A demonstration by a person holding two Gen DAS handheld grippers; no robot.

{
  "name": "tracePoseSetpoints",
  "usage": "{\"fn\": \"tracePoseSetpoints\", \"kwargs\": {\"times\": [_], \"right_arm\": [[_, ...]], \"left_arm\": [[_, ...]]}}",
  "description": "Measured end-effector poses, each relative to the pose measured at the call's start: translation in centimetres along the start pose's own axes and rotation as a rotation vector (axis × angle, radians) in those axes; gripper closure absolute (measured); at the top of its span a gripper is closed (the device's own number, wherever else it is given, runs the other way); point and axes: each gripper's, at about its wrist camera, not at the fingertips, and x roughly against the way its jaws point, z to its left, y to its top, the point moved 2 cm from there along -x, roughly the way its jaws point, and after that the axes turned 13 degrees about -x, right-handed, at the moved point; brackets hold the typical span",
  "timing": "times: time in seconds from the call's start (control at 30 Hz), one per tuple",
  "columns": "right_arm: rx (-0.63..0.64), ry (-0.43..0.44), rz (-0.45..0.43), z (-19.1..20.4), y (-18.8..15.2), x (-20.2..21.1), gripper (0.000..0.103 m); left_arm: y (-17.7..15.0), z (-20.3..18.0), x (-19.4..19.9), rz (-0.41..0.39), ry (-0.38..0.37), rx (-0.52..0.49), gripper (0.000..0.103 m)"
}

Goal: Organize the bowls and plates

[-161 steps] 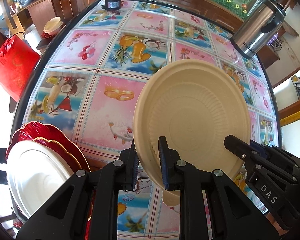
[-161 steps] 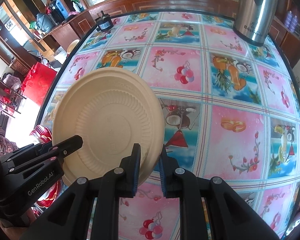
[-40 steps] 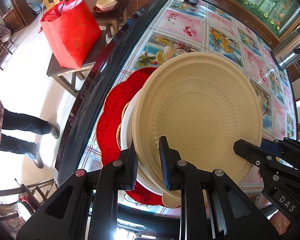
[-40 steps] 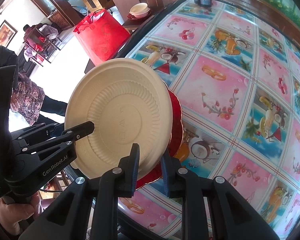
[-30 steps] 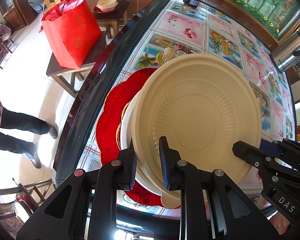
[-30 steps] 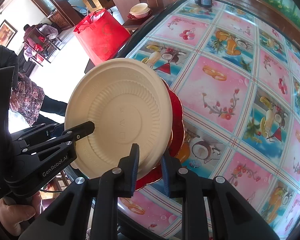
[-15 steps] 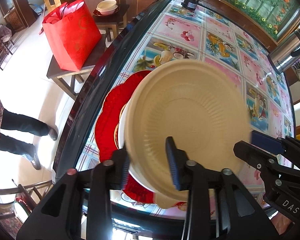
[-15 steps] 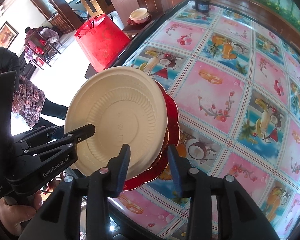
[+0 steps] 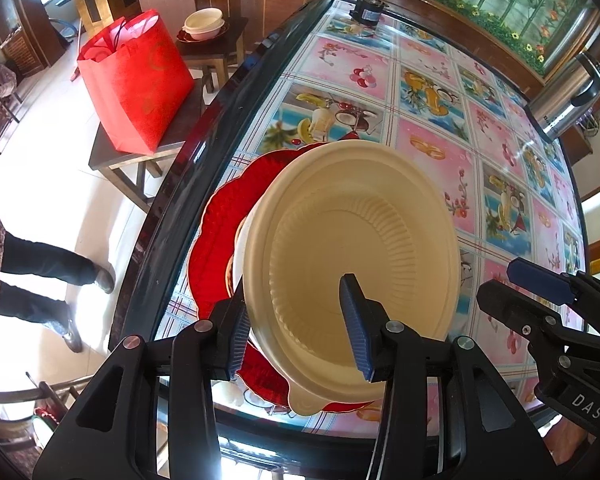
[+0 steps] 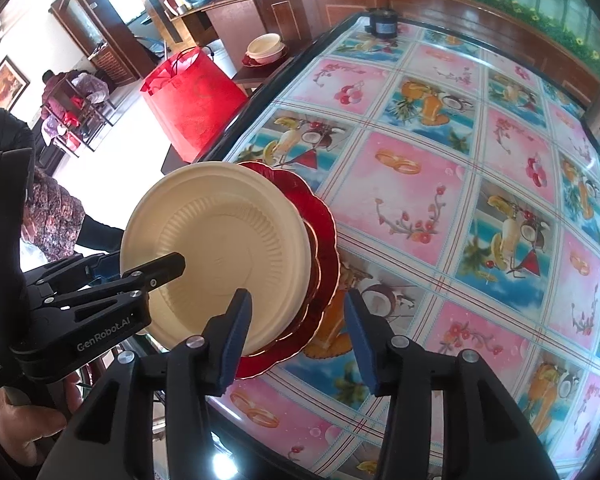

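Observation:
A beige ribbed plate (image 9: 352, 248) lies on top of a stack at the table's near left corner, over a white plate (image 9: 239, 256) and red scalloped plates (image 9: 220, 232). My left gripper (image 9: 296, 328) straddles the beige plate's near rim; its jaws are opening and the pads stand clear of the rim. In the right wrist view the beige plate (image 10: 220, 248) rests on the red plates (image 10: 324, 248). My right gripper (image 10: 298, 328) is opening too, with the stack's right edge between its fingers and untouched. Each gripper shows in the other's view: right gripper (image 9: 500, 280), left gripper (image 10: 140, 262).
The stack sits close to the table's black edge (image 9: 172, 200). A red bag (image 9: 136, 80) stands on a low wooden table beside it, with a bowl (image 9: 204, 24) on another small table behind. A steel thermos (image 9: 564, 92) stands far right. A person's legs (image 9: 40, 272) are on the floor at left.
Both grippers, shut on the beige plate's rim a second ago, have opened. The plate has dropped from a tilt to lie flat on the stack.

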Motion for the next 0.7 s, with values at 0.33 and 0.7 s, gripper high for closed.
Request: {"fn": "tracePoseSetpoints", "kwargs": {"times": [0.33, 0.7], "right_arm": [[-0.004, -0.042, -0.032, 0.0, -1.3, 0.4, 0.049], [0.084, -0.056, -0.104, -1.5, -2.8, 2.8, 0.025]], "left_arm": [[-0.5, -0.5, 0.8, -0.027, -0.051, -0.028, 0.027], [-2.5, -1.8, 3.8, -0.130, 0.078, 0.034, 0.026]]}}
